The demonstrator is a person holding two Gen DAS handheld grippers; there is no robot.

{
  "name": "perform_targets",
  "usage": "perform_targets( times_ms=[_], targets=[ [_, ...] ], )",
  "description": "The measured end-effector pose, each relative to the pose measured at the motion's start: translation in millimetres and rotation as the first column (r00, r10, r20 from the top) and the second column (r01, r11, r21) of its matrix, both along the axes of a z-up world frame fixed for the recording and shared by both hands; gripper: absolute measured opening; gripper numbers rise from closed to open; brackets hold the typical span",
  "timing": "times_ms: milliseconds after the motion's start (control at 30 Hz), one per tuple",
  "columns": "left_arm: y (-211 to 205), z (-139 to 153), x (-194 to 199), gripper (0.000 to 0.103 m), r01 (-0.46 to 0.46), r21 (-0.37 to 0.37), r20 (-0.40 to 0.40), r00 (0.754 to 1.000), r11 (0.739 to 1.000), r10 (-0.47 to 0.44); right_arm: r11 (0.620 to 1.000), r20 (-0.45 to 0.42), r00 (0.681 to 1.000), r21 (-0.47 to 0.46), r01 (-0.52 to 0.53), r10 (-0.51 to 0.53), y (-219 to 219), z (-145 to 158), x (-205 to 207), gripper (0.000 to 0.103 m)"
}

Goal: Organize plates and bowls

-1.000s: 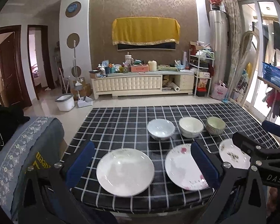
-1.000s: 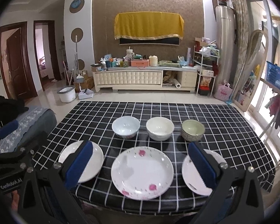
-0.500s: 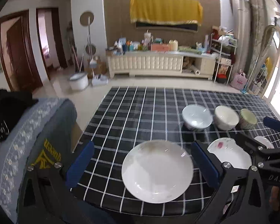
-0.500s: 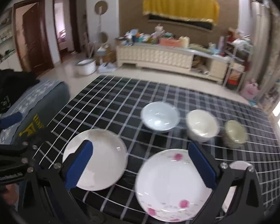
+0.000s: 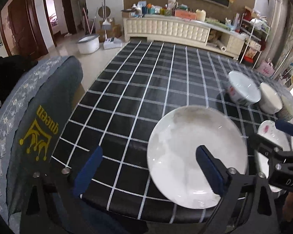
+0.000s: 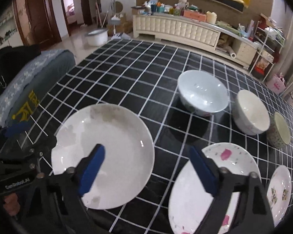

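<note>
A plain white plate [image 6: 107,148] lies at the front left of the black checked table [image 6: 127,74]; it also shows in the left wrist view [image 5: 187,146]. A pink-flowered plate [image 6: 230,167] lies to its right, then a small patterned plate [image 6: 281,189]. Behind stand a pale blue bowl [image 6: 203,95], a cream bowl [image 6: 252,113] and a green bowl [image 6: 281,130]. My left gripper [image 5: 148,172] is open, low over the table's front left edge, its right finger over the white plate. My right gripper [image 6: 148,170] is open and empty, above the gap between the white and pink plates.
A grey cloth-covered seat [image 5: 29,117] with black clothing stands against the table's left side. Beyond the table are tiled floor, a white bucket [image 5: 87,42], a cream TV cabinet [image 5: 175,29] with clutter, and a shelf rack [image 6: 263,44] at the right.
Both grippers have moved forward, down and leftward toward the table. The plates now look larger and nearer. Both stay open and empty.
</note>
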State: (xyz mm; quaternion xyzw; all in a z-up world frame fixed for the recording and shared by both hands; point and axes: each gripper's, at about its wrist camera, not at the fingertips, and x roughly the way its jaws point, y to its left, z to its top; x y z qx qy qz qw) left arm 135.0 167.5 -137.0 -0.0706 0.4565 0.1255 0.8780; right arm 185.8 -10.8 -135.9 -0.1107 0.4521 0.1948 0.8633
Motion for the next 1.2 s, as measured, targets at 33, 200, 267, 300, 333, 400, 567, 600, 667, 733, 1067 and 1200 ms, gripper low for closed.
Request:
perform_targets(
  times_ms=[33, 200, 267, 300, 333, 400, 567, 600, 667, 733, 1067, 1200],
  targets=[
    [2, -8, 2, 0.086, 0.001, -0.014, -0.017, 1.0, 1.0, -0.002, 1.0, -0.006, 1.0, -0.002, -0.007, 0.007, 2, -3, 1, 0.081],
    [9, -35, 10, 0.065, -0.001, -0.031, -0.08, 0.997, 1.0, -0.001, 1.0, -0.023, 1.0, -0.019, -0.013, 0.013, 6, -17, 11, 0.075],
    [13, -42, 10, 0.061, -0.003, -0.051, -0.095, 0.996, 0.999, -0.002, 1.0, -0.042, 0.999, -0.026, -0.007, 0.006, 7, -23, 14, 0.075],
    [14, -44, 10, 0.059, -0.004, -0.06, -0.101, 0.995, 0.998, -0.002, 0.999, -0.048, 0.999, -0.036, -0.002, 0.001, 7, -26, 16, 0.075],
    [15, -46, 9, 0.058, -0.005, -0.071, -0.111, 0.994, 0.997, -0.003, 0.999, -0.051, 0.999, -0.042, -0.002, 0.0, 7, -29, 17, 0.074],
    [16, -50, 10, 0.057, 0.0, -0.083, -0.128, 0.992, 0.997, -0.011, 0.999, -0.062, 0.998, -0.052, -0.004, 0.001, 9, -34, 18, 0.072],
    [12, -59, 15, 0.052, 0.025, -0.097, -0.152, 0.988, 0.995, -0.039, 0.999, -0.112, 0.994, -0.049, 0.003, -0.008, 10, -46, 19, 0.064],
    [13, -59, 17, 0.051, 0.029, -0.107, -0.148, 0.988, 0.994, -0.045, 0.999, -0.12, 0.993, -0.051, 0.003, -0.009, 10, -49, 20, 0.063],
    [10, -59, 19, 0.049, 0.038, -0.104, -0.145, 0.988, 0.994, -0.053, 0.999, -0.13, 0.991, -0.051, 0.006, -0.012, 9, -52, 20, 0.056],
    [8, -59, 23, 0.046, 0.046, -0.103, -0.147, 0.987, 0.994, -0.061, 0.999, -0.144, 0.99, -0.034, 0.004, -0.009, 8, -54, 20, 0.051],
    [-6, -59, 34, 0.036, 0.098, -0.093, -0.15, 0.982, 0.991, -0.111, 0.998, -0.156, 0.986, -0.01, 0.06, -0.061, 4, -54, 19, 0.05],
    [-12, -59, 36, 0.037, 0.115, -0.069, -0.157, 0.98, 0.991, -0.124, 0.997, -0.166, 0.983, 0.001, 0.081, -0.08, 2, -50, 22, 0.05]
  ],
)
